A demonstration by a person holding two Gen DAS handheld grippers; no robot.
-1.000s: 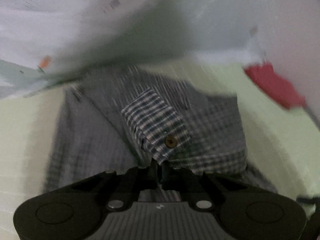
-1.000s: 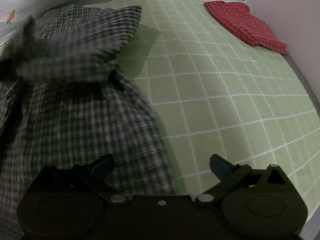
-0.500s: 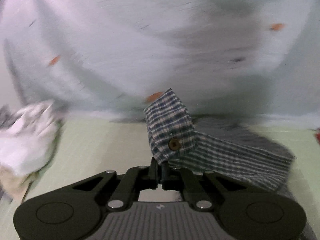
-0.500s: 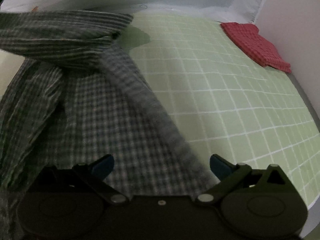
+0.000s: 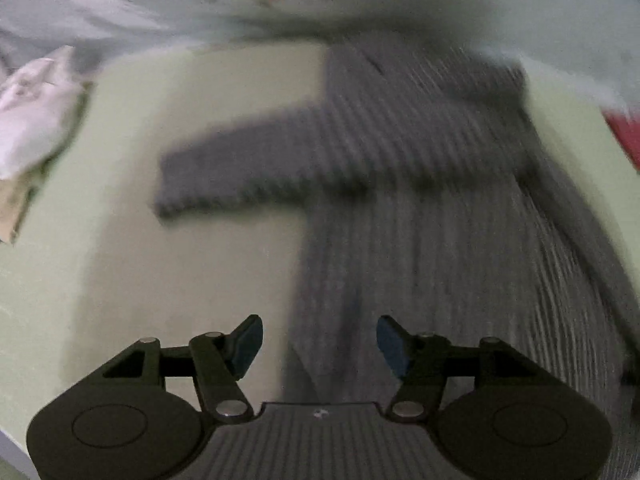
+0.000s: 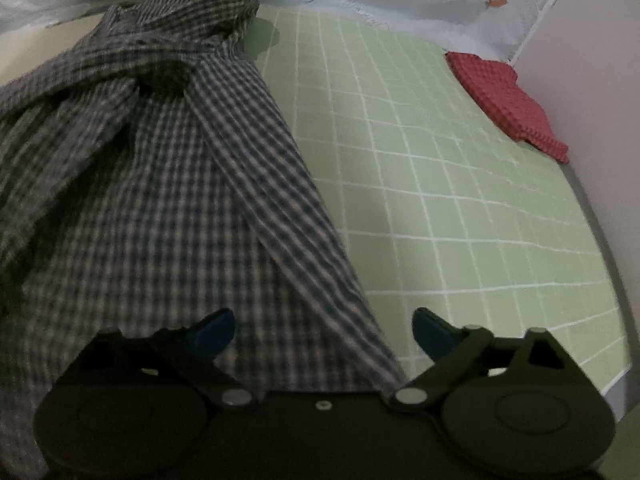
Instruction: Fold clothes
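A: What is the left gripper doing?

B: Its jaws have just been opening. They stand apart now, and nothing is pinched between them. The shirt lies under them, and the blue pads do not press on it.

A: And the right gripper?

B: Its jaws have just closed in a little, but they are wide apart and hold nothing. The edge of the shirt runs between the fingers, loose.

A: Where is the shirt?

B: It lies on the green sheet. One sleeve sticks out flat to the side. Up near the collar the cloth is bunched and lumpy. The left view is blurry, so small things there are hard to tell.

A: What else is around?

B: A red cloth, folded, sits far off by the wall. A white bundle lies at the other side.

A: Which step is this?

B: It looks like the sleeve step. The sleeve seems just let go.

A: What next?

B: Probably a new grab. A gripper must come down on an edge of the shirt, pinch it, and fold it over the middle. The lumpy top likely needs smoothing too.
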